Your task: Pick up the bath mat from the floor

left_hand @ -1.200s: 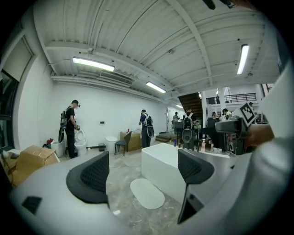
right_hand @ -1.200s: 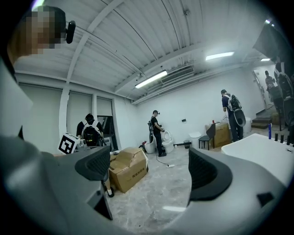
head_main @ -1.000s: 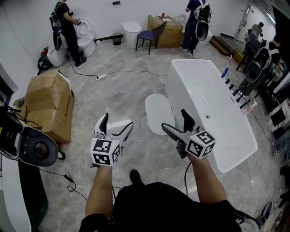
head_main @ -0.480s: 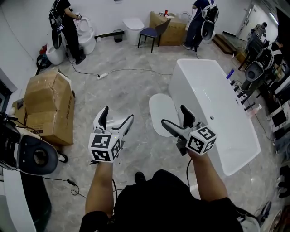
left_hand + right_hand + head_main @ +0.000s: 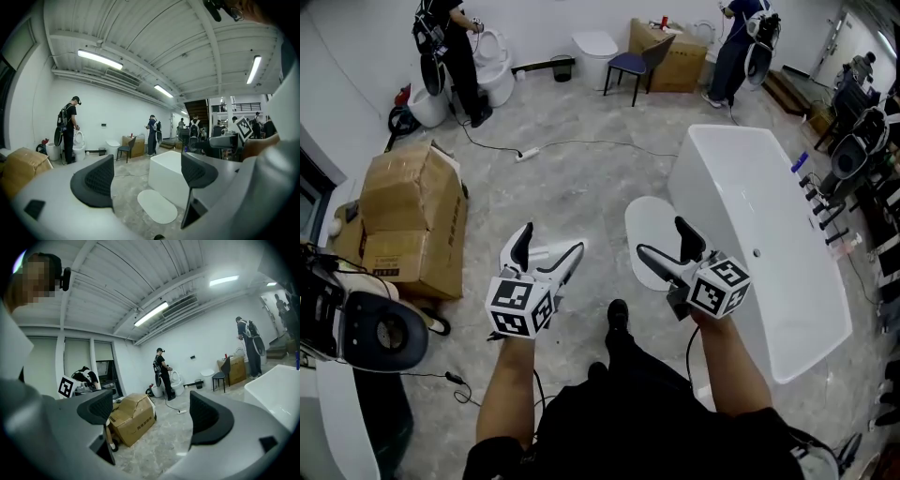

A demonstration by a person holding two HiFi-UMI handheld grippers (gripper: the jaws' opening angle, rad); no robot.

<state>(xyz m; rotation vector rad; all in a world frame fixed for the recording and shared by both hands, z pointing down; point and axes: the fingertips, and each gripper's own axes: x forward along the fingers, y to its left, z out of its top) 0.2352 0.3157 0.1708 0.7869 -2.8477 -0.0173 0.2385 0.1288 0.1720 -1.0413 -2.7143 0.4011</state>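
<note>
Right of centre in the head view, the bath mat point(image 5: 649, 223) lies flat on the floor, just beside the left wall of the bathtub point(image 5: 769, 244). Against a second ago, mat and tub sit further right in frame, and our shoe point(image 5: 617, 314) now shows below centre; we read this as a step toward the mat.

Left gripper point(image 5: 550, 241) and right gripper point(image 5: 661, 238): jaws spread, nothing between them in either gripper view. Both are held well above the floor. Pick-up not begun; we judge a closer approach and a stoop are needed.

Surroundings: cardboard box point(image 5: 408, 220) at left, cable point(image 5: 581, 145) on the floor above centre. Nothing lies between us and the mat; the tub wall crowds its right edge
</note>
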